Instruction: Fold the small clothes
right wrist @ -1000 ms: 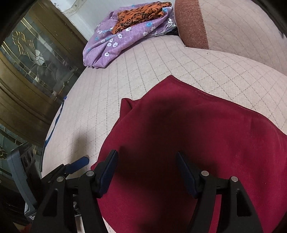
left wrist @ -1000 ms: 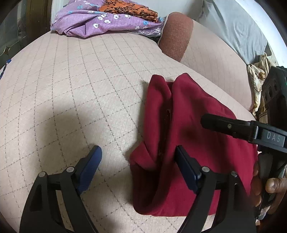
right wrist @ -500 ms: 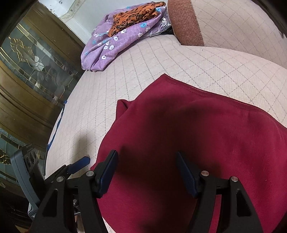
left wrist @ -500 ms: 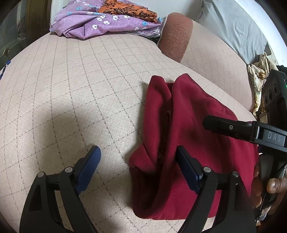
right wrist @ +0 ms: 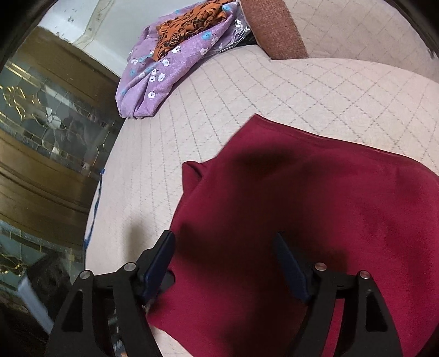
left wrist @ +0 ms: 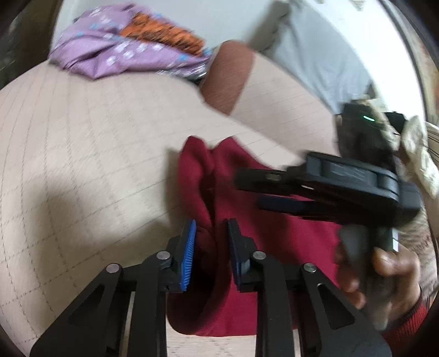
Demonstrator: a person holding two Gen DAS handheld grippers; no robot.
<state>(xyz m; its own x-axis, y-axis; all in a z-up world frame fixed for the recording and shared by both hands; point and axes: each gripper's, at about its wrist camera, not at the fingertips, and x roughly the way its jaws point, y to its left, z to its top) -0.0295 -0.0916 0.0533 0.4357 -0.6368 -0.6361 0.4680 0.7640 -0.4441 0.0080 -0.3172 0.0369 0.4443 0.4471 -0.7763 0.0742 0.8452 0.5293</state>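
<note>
While the left gripper (left wrist: pixel 210 236) had just been closing, a raised fold of the red cloth (left wrist: pixel 274 247) stood between its two blue ribbed pads (left wrist: pixel 189 247) and the narrowed jaws pinched it; the left view was blurred, so how firmly they pressed was hard to judge; the cloth was one soft, matte, dark red piece, lying on the cushion (left wrist: pixel 82 164) with its left edge bunched into two rounded ridges and the rest spread flat and smooth; in the right view its far hem ran as a straight stitched line across the cushion; the cushion was pale beige, quilted in a diamond grid of thin grey stitching, and domed by the lens.

The right gripper (right wrist: pixel 225 263) hung over the cloth with its jaws wide, having just been opening further; nothing was pressed between its two dark blue pads (right wrist: pixel 159 263), and whether they touched the cloth could not be told; its frame was black plastic with four round metal pins showing; in the left view a hand (left wrist: pixel 384 274) gripped its handle, a red ribbed cuff at the wrist.

At the cushion's far end lay one pile of two cloths, a lilac floral one (right wrist: pixel 153 77) and an orange one with black print (right wrist: pixel 189 24) on top; beside them rose one rust-brown woven panel (right wrist: pixel 274 30); a wooden door with leaded glass (right wrist: pixel 41 123) stood to the left.
</note>
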